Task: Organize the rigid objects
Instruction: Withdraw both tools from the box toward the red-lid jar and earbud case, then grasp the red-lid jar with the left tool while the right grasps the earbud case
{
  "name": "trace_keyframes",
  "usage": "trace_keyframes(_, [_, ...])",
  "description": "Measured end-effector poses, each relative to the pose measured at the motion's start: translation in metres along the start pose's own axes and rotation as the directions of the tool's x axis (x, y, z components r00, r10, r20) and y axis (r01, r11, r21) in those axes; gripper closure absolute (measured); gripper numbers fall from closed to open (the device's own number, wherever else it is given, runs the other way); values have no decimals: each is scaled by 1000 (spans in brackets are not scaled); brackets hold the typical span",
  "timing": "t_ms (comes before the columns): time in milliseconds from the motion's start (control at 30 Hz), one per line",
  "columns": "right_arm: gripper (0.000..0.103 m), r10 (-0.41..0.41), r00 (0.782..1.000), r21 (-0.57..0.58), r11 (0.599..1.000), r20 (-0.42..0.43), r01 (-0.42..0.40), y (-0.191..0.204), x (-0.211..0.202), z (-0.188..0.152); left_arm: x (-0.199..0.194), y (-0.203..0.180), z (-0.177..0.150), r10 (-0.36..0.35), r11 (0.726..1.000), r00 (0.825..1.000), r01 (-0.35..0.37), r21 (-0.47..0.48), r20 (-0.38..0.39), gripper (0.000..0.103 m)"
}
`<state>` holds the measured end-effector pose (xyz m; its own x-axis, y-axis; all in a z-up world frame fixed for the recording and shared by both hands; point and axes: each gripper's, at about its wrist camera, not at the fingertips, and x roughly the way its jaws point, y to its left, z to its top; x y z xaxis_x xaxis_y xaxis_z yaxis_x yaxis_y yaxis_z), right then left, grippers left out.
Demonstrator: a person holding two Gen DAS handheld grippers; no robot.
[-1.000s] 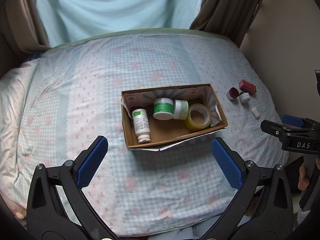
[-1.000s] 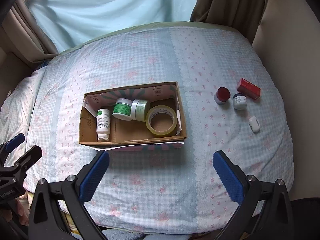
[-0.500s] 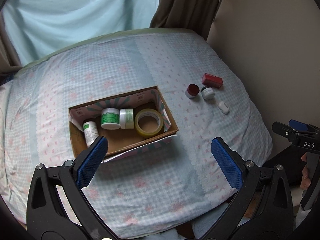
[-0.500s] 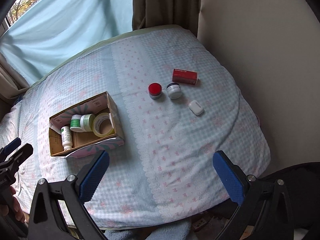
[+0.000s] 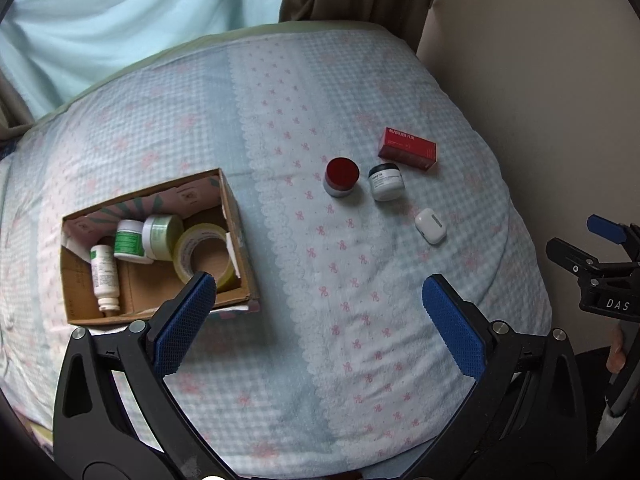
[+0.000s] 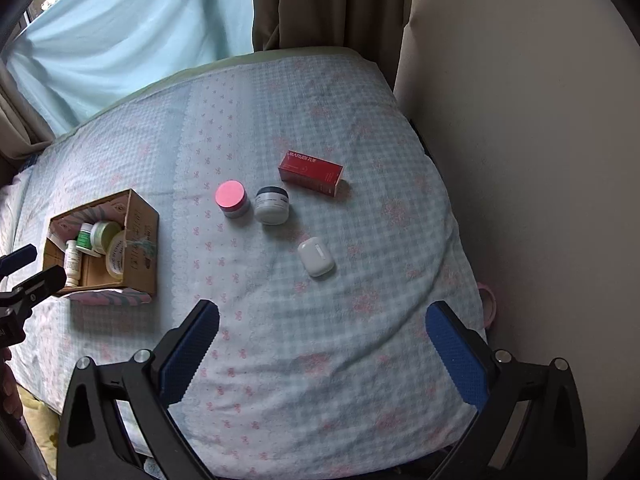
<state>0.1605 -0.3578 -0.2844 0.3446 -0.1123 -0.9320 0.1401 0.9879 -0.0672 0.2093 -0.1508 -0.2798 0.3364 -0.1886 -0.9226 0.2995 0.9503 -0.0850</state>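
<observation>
A cardboard box sits on the bed at the left. It holds a white bottle, two green-labelled jars and a yellow tape roll. To the right lie a red-lidded jar, a dark-lidded white jar, a red carton and a white earbud case. My left gripper is open and empty, above the bedspread right of the box. My right gripper is open and empty, nearer than the earbud case.
The bed has a blue and pink gingham spread. A beige wall borders its right edge. Brown curtains and a pale blue drape hang at the far end. A pink ring shows at the bed's right edge.
Both grippers have swung to the right, away from the box. The four loose items now sit nearer the middle of both views. Both stay open.
</observation>
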Motion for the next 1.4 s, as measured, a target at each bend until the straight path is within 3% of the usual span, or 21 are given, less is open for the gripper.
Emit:
trace_keyframes(267, [0,20,999,-93,995,-32,-23,-12,84,19,97,-15,32,74,997,995,-74,7,-67,0])
trace_keyframes(433, [0,48,999,-114,992,-21,-50,-7,142,12,162,-9,46,97,995,994,-97,6,-50,1])
trace_keyframes(633, [4,70,997,-182,981,12,-67,10,192,2,229,-4,56,76,997,997,-77,-17,-9,1])
trace_keyframes(800, [6,73,997,-231,971,15,-68,21,226,-5,270,-2,61,54,998,998,-54,-19,26,14])
trace_keyframes(867, [8,76,997,-251,966,14,-70,24,234,-6,280,-2,61,18,1000,999,-17,-17,41,14])
trace_keyframes(967, [23,77,997,-277,958,2,-73,26,243,-6,285,-9,59,13,1000,997,-14,19,79,16])
trace_keyframes(1167, [33,95,995,-281,955,-4,-93,24,248,-6,292,-15,66,2,998,994,-10,68,106,25])
trace_keyframes(1267, [41,98,995,-291,952,-4,-95,27,246,-7,292,-17,71,-17,996,993,7,88,115,35])
trace_keyframes(1333, [48,108,994,-295,950,-8,-105,29,247,-9,293,-22,72,-32,993,993,18,119,116,51])
trace_keyframes(1400, [54,104,995,-296,950,-7,-102,30,247,-10,293,-27,74,-19,989,993,1,147,116,51])
